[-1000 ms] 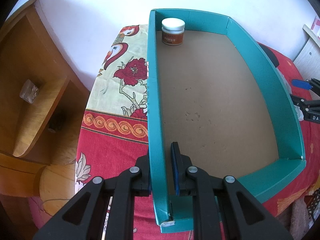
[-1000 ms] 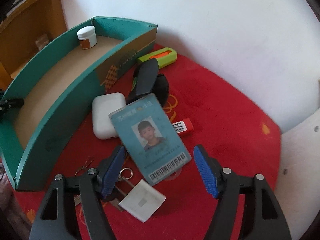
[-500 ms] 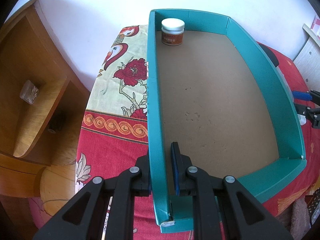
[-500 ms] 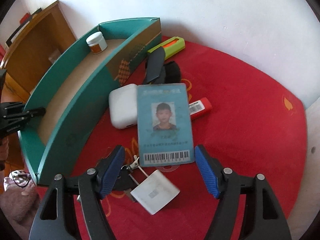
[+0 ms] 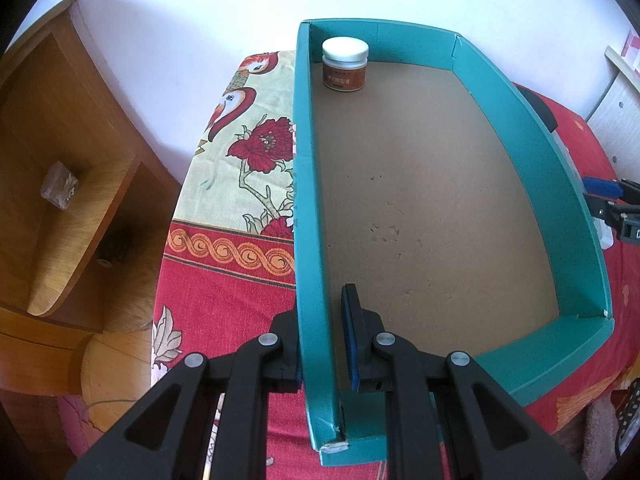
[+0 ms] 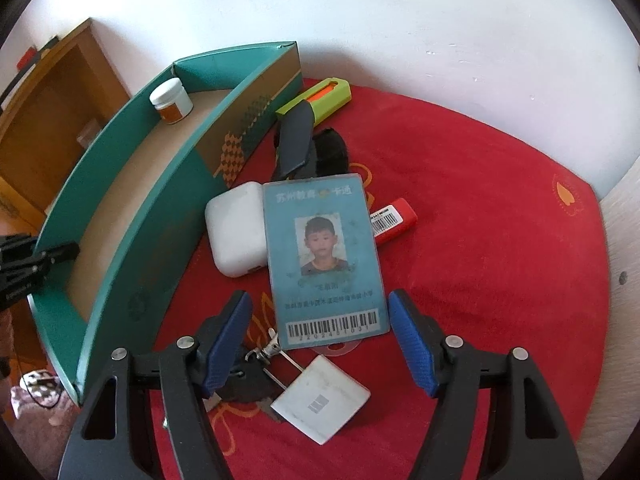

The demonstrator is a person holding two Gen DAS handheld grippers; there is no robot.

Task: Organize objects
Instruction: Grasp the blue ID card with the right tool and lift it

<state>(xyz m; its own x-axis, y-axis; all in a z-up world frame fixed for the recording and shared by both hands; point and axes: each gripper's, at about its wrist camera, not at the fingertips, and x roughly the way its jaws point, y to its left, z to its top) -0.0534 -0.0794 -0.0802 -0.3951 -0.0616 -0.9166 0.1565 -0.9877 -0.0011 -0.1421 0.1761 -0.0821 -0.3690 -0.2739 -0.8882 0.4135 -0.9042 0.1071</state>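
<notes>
While my left claw (image 5: pixel 320 344) clamps the near left wall of the teal cardboard tray (image 5: pixel 576 216), one finger sits outside the wall and the blue-padded one inside, both pressed to it. That shallow tray has a bare brown floor, and a small jar with a white lid and brown label (image 5: pixel 345 63) stands upright in its far left corner. Under the tray I see a red floral cloth over the desk (image 5: pixel 224 280), with a wooden shelf unit (image 5: pixel 68 184) off to the left.

My right claw (image 6: pixel 320 344) hangs open over the clutter beside the tray – its blue pads (image 6: pixel 412 344) stand wide on either side of the lower end of a pale blue photo ID card with a barcode (image 6: pixel 324 260), not touching it. The card lies flat and overlaps the edge of a white rounded earbud case (image 6: pixel 234 232) on its left. A red stick with a barcode label (image 6: pixel 394 220) pokes out from behind the card's right edge. Beyond the card lie a dark folded strap (image 6: pixel 304 148) and, against the tray's outer wall, a lime-green utility knife with an orange slider (image 6: pixel 320 96). Near my left pad a key ring with a metal clip (image 6: pixel 260 360) lies on the cloth, joined to a white square tag (image 6: pixel 320 400) – I cannot make out how many keys are under the finger.
</notes>
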